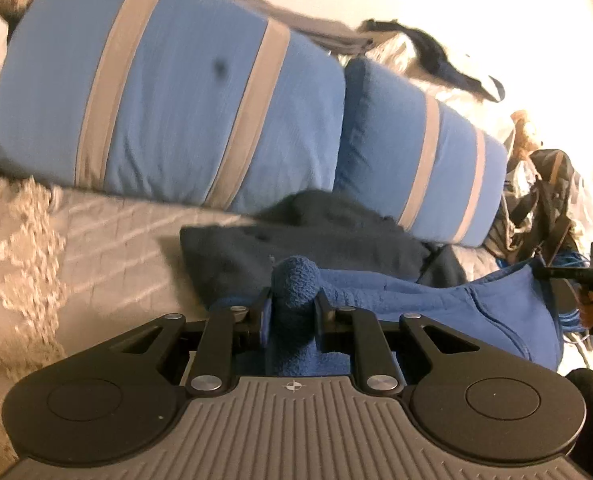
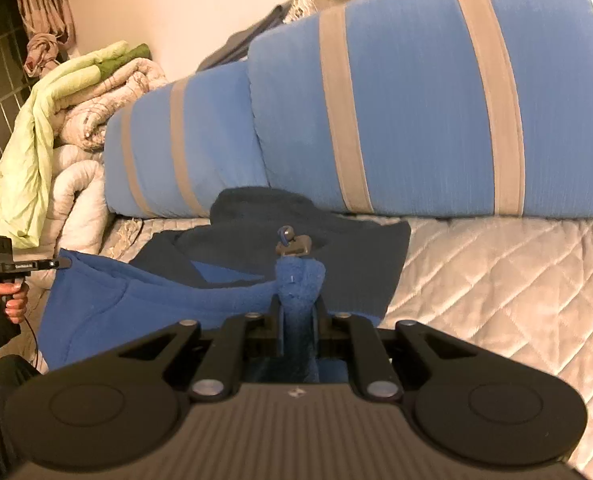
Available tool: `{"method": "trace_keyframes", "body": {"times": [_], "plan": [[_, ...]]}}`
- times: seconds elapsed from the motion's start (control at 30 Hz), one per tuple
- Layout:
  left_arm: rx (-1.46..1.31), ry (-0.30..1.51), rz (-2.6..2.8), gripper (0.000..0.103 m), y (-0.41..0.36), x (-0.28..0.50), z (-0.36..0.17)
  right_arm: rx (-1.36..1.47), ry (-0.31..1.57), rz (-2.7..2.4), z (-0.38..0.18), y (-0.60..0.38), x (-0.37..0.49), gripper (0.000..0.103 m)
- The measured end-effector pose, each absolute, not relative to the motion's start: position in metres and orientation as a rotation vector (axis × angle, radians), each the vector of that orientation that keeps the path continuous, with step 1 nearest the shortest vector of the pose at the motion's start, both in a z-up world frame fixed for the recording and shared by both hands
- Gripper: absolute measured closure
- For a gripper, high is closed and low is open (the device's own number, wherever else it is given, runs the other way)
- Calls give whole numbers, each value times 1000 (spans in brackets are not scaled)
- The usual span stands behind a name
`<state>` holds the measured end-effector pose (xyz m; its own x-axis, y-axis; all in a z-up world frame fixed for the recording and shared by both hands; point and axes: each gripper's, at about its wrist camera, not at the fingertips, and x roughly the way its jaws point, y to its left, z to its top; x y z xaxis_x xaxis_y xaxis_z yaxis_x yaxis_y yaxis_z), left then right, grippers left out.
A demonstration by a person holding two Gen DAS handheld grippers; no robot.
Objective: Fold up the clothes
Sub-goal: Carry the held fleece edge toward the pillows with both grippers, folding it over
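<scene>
While the blue fleece garment [image 2: 144, 300] hangs stretched between our two tools above the bed [image 2: 496, 272], its long axis runs from one grip to the other. Our right gripper [image 2: 298, 312] has its fingers clenched on a bunched edge at 12 o'clock; our left gripper [image 1: 294, 312] pinches the other. A dark garment [image 2: 336, 256] lies beyond, under the striped cushions [image 2: 416, 112].

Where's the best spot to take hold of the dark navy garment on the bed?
Grip the dark navy garment at its bare right corner, coming from the right over the quilt; the blue fleece overlaps its left part, and that corner lies flat and clear.
</scene>
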<state>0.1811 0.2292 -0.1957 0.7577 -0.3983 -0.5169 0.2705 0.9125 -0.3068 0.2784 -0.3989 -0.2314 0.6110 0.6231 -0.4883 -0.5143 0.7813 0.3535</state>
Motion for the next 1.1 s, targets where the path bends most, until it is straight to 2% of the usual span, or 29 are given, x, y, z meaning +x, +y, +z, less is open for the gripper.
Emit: {"method": "trace_keyframes", "body": {"times": [0.47, 1.1], "plan": [[-138, 490, -304, 84, 208, 195, -145, 152, 568, 591, -184, -392, 285, 91], [-40, 502, -210, 83, 201, 252, -148, 87, 585, 480, -185, -363, 345, 91]]}}
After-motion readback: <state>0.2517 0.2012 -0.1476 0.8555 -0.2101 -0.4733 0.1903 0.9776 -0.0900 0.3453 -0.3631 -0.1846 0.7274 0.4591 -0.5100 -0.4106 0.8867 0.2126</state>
